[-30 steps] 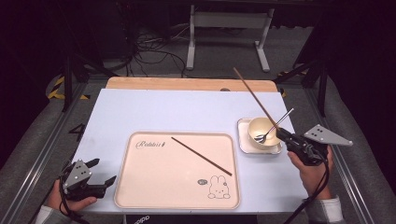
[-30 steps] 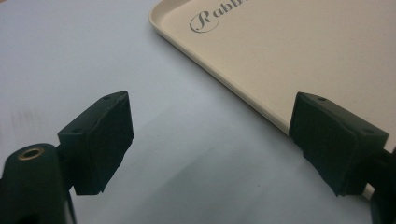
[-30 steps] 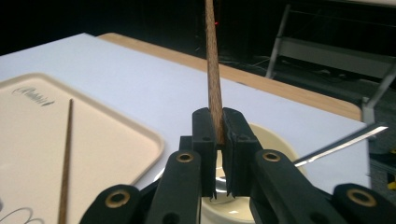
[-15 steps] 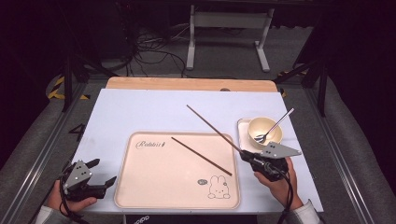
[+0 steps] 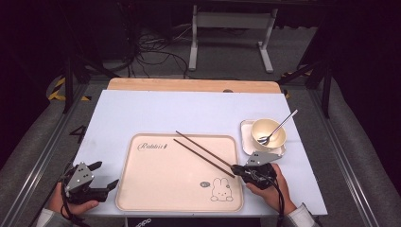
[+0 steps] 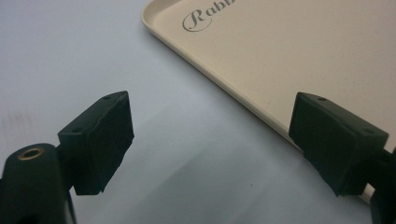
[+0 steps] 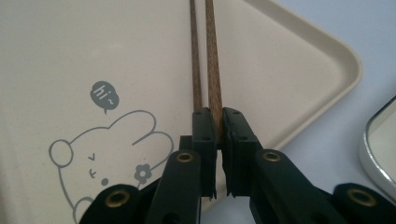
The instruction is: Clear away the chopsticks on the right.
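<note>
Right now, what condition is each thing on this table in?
Right gripper: fingers shut on one chopstick.
Held chopstick: gripped at one end, stretched out over the tray.
Second chopstick: lying on the tray, ungripped.
Left gripper: fingers open, nothing between them.
Tray: flat on the table.
Bowl: upright on a small dish.
Spoon: leaning in the bowl.

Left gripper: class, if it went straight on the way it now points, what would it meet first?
Probably the tray: the open left gripper points at its near rim, nothing between, though its height above the table is unclear.
</note>
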The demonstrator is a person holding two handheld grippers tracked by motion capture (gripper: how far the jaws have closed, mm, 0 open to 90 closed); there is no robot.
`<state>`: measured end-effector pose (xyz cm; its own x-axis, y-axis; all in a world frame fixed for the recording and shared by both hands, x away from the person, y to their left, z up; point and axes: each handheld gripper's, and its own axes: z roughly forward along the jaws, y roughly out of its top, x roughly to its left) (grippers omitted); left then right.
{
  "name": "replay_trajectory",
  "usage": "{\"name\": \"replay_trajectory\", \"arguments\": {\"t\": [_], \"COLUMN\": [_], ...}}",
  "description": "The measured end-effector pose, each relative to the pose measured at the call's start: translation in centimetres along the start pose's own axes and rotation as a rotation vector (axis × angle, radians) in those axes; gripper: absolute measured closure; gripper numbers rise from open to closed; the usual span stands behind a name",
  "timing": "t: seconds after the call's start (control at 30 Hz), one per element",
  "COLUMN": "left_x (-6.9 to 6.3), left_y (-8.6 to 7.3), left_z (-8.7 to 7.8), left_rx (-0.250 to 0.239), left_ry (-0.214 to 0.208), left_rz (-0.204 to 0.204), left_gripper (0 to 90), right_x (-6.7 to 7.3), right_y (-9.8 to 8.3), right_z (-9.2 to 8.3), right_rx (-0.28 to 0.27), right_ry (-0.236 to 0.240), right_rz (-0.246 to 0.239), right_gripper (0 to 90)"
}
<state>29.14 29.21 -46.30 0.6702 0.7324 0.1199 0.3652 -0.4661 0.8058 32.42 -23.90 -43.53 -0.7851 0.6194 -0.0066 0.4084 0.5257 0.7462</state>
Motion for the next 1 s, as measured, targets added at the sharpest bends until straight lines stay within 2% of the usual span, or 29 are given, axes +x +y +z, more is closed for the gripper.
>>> {"name": "replay_trajectory", "arguments": {"t": [0.13,0.47,0.77,1.0], "left_x": [0.01,-0.02,-0.01,-0.12], "left_y": [-0.01,0.00,-0.01,0.03], "left_z": [0.02,0.06,0.08,0.13], "left_rx": [-0.001,0.005,0.003,0.006], "left_ry": [-0.001,0.000,-0.004,-0.005], "left_rz": [0.003,0.005,0.003,0.004], "left_gripper": [14.6,14.4,14.3,14.3], "right_x": [0.09,0.04,-0.08,-0.09], "right_y": [-0.10,-0.23,-0.25,-0.22], "right_z": [0.37,0.62,0.55,0.53], "right_rx": [0.029,0.051,0.052,0.045], "right_ry": [-0.002,-0.003,-0.001,0.007], "right_rz": [-0.005,0.000,0.005,0.006], "right_gripper": [84.9,84.4,83.5,77.9]}}
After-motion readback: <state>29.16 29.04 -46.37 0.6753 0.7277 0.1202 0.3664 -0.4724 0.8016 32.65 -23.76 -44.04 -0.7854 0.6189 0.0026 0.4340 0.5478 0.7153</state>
